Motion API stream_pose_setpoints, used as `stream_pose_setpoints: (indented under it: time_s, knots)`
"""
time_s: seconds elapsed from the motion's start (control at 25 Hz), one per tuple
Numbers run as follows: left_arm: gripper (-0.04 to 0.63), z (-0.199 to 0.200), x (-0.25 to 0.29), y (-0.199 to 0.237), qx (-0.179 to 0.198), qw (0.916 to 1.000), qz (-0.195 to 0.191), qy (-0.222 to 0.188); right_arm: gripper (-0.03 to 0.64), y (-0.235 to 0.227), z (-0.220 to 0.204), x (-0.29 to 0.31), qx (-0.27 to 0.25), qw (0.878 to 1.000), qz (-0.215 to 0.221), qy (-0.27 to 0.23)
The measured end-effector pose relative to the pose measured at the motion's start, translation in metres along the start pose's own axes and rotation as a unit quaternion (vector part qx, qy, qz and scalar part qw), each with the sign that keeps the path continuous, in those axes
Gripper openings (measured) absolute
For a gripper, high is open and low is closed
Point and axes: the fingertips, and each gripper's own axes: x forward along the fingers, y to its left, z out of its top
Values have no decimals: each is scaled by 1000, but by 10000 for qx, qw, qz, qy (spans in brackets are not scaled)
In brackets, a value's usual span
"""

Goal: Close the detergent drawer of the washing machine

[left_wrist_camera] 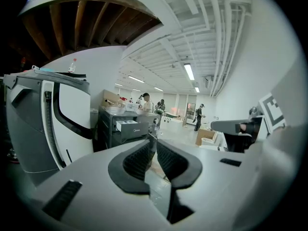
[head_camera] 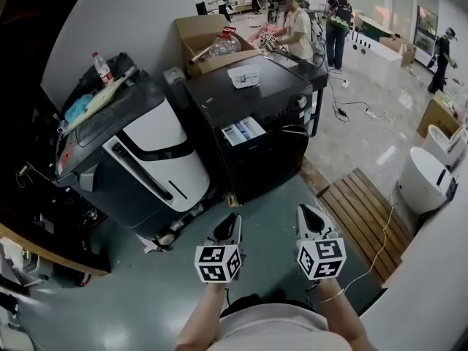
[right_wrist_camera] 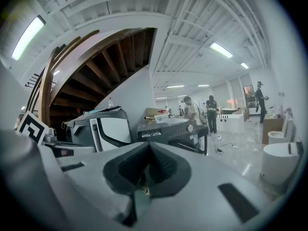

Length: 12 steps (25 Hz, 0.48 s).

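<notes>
The black washing machine (head_camera: 256,123) stands on the floor ahead of me, and its white detergent drawer (head_camera: 243,131) sticks out of the front at the upper left. In the left gripper view the drawer (left_wrist_camera: 129,125) shows small and far beyond the jaws. My left gripper (head_camera: 231,221) and right gripper (head_camera: 306,214) hover side by side low in the head view, well short of the machine. Both are shut with nothing between the pads. The left gripper (left_wrist_camera: 153,141) points toward the machine. Past the right gripper (right_wrist_camera: 149,146) the machine (right_wrist_camera: 168,131) also stands ahead.
A grey and white machine (head_camera: 139,152) leans at the left, with a bottle (head_camera: 102,67) on top. Behind are a cardboard box (head_camera: 208,42) and several people (head_camera: 296,24). A wooden pallet (head_camera: 365,210) and white appliances (head_camera: 428,178) stand at the right. A cable (head_camera: 351,108) runs over the floor.
</notes>
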Motion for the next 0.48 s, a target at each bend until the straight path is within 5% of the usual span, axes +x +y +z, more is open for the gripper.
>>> stream_pose_setpoints:
  time_s: [0.48]
  knots:
    - [120, -9, 3, -14, -76, 9999, 134, 62, 94, -13, -6, -1, 144, 9996, 227, 43]
